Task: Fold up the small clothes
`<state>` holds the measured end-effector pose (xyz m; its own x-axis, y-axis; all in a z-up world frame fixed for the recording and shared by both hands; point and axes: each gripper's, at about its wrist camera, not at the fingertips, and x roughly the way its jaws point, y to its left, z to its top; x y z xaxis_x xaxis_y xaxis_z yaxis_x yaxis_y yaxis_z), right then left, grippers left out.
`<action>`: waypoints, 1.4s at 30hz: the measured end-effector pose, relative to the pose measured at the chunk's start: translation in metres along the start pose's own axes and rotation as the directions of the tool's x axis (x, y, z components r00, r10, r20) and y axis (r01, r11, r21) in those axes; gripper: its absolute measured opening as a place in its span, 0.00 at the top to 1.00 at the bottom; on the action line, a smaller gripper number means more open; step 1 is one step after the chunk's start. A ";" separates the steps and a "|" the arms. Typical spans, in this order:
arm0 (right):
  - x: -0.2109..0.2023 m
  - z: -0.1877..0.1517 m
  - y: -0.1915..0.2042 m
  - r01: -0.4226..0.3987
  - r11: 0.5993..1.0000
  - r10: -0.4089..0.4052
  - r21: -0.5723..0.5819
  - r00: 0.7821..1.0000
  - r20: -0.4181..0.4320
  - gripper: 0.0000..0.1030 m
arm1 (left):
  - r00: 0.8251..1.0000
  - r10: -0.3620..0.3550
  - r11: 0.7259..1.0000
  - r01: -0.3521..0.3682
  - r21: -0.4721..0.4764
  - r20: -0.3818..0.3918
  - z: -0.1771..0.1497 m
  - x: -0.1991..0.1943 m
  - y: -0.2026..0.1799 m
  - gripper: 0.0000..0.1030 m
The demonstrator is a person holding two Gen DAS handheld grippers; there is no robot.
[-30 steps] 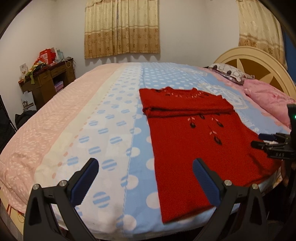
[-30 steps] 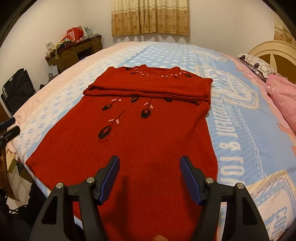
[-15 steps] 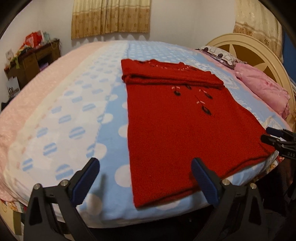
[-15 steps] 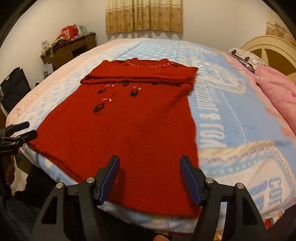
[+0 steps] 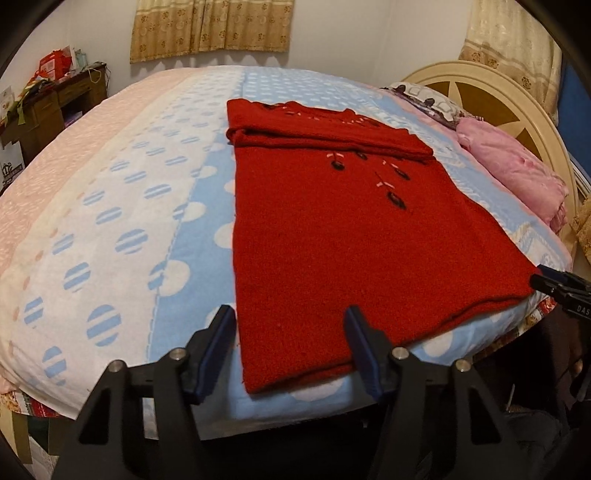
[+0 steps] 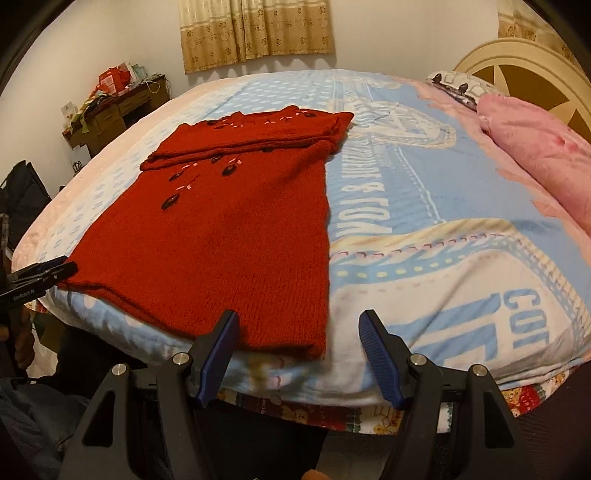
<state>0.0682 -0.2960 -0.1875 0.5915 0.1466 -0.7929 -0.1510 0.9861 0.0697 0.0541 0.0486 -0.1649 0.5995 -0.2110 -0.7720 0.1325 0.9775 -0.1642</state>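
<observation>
A red knitted sweater (image 5: 332,236) with dark flower stitching lies flat on the bed, sleeves folded across its far end. It also shows in the right wrist view (image 6: 236,236). My left gripper (image 5: 290,325) is open, its fingers either side of the sweater's near left hem corner at the bed edge. My right gripper (image 6: 297,328) is open over the near right hem corner. Each gripper shows at the edge of the other's view, the right gripper (image 5: 561,288) and the left gripper (image 6: 37,277).
The bed (image 5: 110,221) has a blue, white and pink dotted cover. A pink pillow (image 5: 517,177) and a cream headboard (image 5: 498,92) are at the right. A cluttered wooden desk (image 5: 44,107) stands at the far left wall. Curtains (image 5: 210,26) hang behind.
Both grippers have drawn back and down to the near bed edge. The left has narrowed and now straddles the left hem corner; the right sits at the right hem corner. The sweater has not moved.
</observation>
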 end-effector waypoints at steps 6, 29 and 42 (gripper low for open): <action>0.002 -0.004 -0.001 -0.033 0.999 0.033 0.022 0.999 -0.001 0.55 | 1.000 0.003 0.999 -0.003 -0.034 -0.010 -0.001 -0.003 0.008 0.36; 0.000 -0.006 -0.002 -0.097 0.994 0.096 0.054 0.995 0.022 0.91 | 0.996 -0.083 0.994 0.080 -0.080 -0.034 -0.003 -0.007 0.014 0.77; -0.017 0.000 -0.011 -0.193 0.976 0.181 0.101 0.977 0.115 0.92 | 0.985 -0.170 0.979 0.173 -0.108 0.041 0.006 -0.024 0.025 0.90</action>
<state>0.0598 -0.3096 -0.1752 0.6412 0.3311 -0.6923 -0.1816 0.9420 0.2823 0.0484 0.0785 -0.1471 0.6005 -0.3737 -0.7069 0.1480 0.9207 -0.3610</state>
